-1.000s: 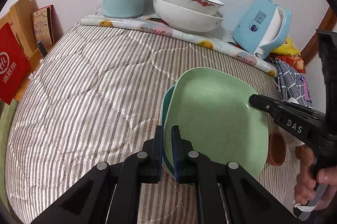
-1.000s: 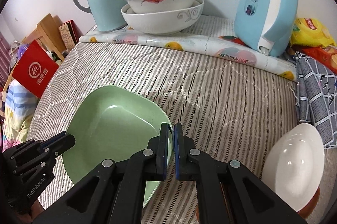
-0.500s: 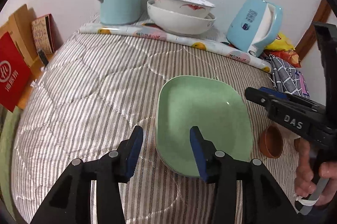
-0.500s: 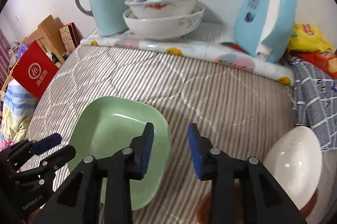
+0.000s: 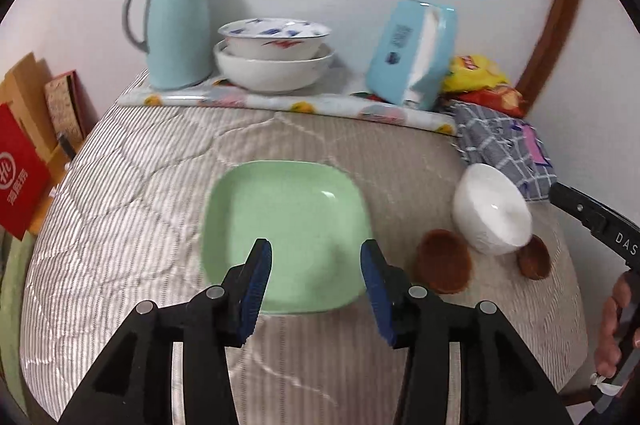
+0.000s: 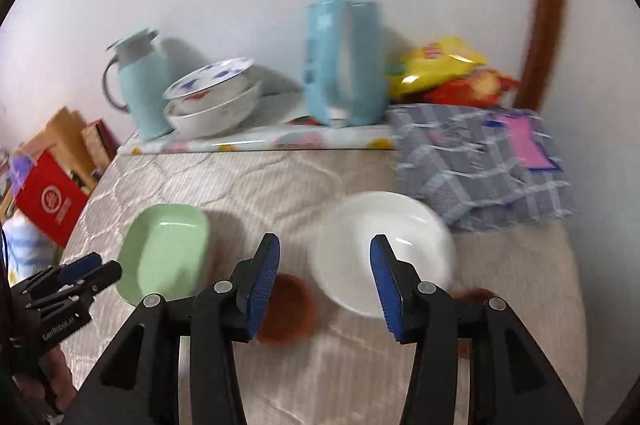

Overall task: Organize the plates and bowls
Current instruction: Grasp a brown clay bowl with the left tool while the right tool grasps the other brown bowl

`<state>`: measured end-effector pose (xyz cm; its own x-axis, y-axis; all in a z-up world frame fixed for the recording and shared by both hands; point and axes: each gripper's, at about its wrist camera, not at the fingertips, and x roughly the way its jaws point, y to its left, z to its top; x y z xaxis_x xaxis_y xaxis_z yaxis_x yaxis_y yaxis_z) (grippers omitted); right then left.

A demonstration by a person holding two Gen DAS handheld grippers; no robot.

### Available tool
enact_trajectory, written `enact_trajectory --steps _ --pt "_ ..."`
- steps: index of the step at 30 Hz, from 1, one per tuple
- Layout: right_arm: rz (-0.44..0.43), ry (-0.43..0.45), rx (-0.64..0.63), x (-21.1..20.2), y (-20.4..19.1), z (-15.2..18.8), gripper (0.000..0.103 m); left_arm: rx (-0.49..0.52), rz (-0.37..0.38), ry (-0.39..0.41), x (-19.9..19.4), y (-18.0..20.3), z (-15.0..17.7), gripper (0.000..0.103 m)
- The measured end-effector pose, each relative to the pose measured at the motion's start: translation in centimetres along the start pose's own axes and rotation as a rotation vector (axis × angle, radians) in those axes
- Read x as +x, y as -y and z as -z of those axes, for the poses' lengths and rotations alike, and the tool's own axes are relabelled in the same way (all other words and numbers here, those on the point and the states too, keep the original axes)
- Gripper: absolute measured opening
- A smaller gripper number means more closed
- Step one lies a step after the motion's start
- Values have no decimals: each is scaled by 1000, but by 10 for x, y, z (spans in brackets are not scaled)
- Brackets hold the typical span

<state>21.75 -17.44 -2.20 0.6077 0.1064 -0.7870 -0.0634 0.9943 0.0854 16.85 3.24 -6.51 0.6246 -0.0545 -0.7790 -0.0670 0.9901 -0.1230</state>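
A pale green square plate [image 5: 286,233] lies flat on the striped quilted cover [image 5: 132,225]. My left gripper [image 5: 316,285] hovers open over the plate's near edge, its pads touching nothing. To the right a white bowl [image 5: 492,209] leans on small brown dishes [image 5: 442,261]. In the right wrist view my right gripper [image 6: 324,281] is above the white bowl [image 6: 380,249] and a brown dish [image 6: 286,309]. Its jaws are opening with nothing gripped. The green plate [image 6: 166,253] lies to its left, near the left gripper [image 6: 80,273].
Two stacked patterned bowls [image 5: 276,57] stand at the back on a fruit-print cloth, between a light blue jug [image 5: 176,25] and a light blue box [image 5: 412,57]. Snack bags [image 5: 480,81] and a checked cloth [image 5: 504,145] lie at the back right. Red and brown boxes [image 5: 20,165] stand off the left edge.
Both grippers let go of the green plate's rim, opened and drew back and up. The plate now lies flat. The right gripper swung right, over the white bowl.
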Motion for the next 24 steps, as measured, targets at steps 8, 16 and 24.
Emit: enact_trajectory --steps 8,16,24 --pt "54 -32 108 -17 81 40 50 -20 48 -22 2 44 15 44" --pt "80 -94 148 2 133 71 50 -24 3 -86 29 66 27 44" --pt "35 -132 163 35 146 79 50 -41 -13 -97 53 77 25 44"
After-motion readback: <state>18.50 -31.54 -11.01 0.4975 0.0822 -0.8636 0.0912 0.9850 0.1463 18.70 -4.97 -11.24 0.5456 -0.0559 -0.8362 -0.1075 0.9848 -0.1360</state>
